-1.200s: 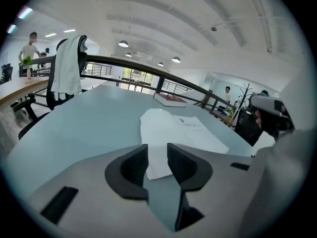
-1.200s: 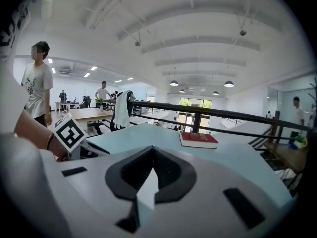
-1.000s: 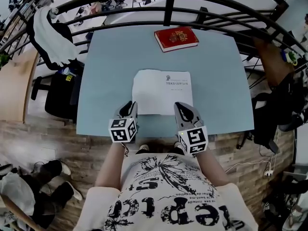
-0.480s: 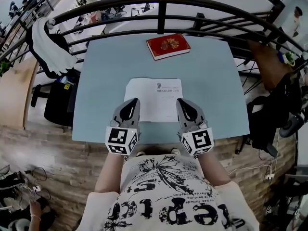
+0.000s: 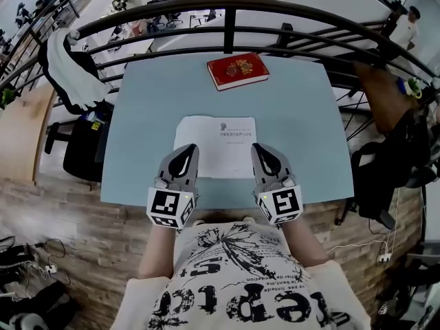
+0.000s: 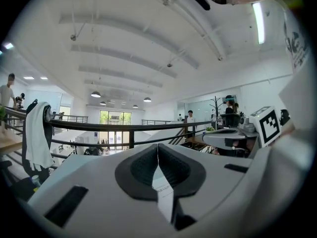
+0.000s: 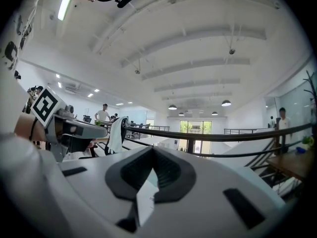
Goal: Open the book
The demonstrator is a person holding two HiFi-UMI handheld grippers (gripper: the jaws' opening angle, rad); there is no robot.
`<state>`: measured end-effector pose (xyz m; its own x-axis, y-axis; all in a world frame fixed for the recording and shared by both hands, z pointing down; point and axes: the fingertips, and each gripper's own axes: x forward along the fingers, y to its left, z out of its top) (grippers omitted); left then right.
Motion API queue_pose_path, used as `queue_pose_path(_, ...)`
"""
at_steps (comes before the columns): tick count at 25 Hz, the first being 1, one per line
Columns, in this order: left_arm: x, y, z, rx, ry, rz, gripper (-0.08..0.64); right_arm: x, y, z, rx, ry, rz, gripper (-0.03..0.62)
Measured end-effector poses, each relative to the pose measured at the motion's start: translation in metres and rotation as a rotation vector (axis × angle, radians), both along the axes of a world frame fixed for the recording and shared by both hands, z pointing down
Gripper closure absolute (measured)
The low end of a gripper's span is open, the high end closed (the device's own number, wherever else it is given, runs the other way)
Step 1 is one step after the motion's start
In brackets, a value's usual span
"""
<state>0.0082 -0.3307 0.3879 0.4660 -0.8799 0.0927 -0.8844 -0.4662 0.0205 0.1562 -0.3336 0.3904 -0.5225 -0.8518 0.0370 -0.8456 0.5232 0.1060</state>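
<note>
A white book lies flat on the pale blue table, showing a white page with small print. A red book lies shut at the table's far edge. My left gripper hovers over the white book's near left corner, and my right gripper over its near right corner. Both point level, away from me. In the left gripper view the left gripper has its jaws together with nothing between them. The right gripper looks the same in its own view. A strip of white page shows below the jaws.
A black curved railing runs behind the table's far side. A chair with a white cloth draped on it stands to the left. Bags and a chair crowd the right side. The table's near edge is against my body.
Both grippers have lifted off the white book's near edge and now look larger in the head view. The left gripper's jaws have come together. The white book lies as before.
</note>
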Motion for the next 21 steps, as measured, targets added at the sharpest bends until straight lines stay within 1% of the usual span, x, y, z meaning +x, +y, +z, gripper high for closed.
queue_pose_path(3,-0.001,0.0,0.001,-0.002,-0.008,-0.004,0.54,0.004,-0.001,0.003,-0.009,-0.008,0.007,0.583)
queue_pose_path(7,0.0,0.001,-0.001,0.0,0.006,0.0,0.538,0.006,-0.001,0.007,-0.022,-0.004,0.022,0.583)
queue_pose_path(13,0.003,0.005,-0.001,0.003,-0.003,0.018,0.539,0.001,0.0,0.008,-0.023,0.019,0.012,0.583)
queue_pose_path(21,-0.001,0.005,0.004,0.002,-0.018,0.018,0.538,-0.001,-0.001,0.013,-0.029,0.027,0.014,0.583)
